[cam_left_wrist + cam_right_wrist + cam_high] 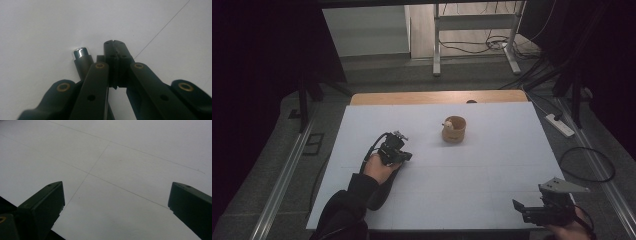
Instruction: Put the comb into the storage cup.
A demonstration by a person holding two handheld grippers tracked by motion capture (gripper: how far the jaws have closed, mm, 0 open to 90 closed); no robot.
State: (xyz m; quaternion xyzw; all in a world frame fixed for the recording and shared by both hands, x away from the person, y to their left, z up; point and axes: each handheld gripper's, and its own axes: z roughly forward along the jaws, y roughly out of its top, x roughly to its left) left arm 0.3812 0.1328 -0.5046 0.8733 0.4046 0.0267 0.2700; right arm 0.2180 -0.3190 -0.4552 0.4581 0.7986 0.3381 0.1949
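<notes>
My left gripper (407,156) rests low over the white table top (472,175), left of the middle, held by a hand in a dark sleeve. In the left gripper view its jaws (115,44) stand shut, pads meeting along a thin seam. A dark cylinder with a shiny silver end (80,57) lies just left of the jaws, beside them and not between them. My right gripper (521,210) sits at the near right corner; its jaws (116,195) are spread wide open above bare table. A small wooden cup (454,133) holding a pale object (450,123) stands upright past the middle.
A wooden strip (437,96) edges the table's far side. On the floor, a white power strip (560,125) and loose cables lie to the right. A metal frame's legs (436,50) stand behind the table, and dark curtains hang on both sides.
</notes>
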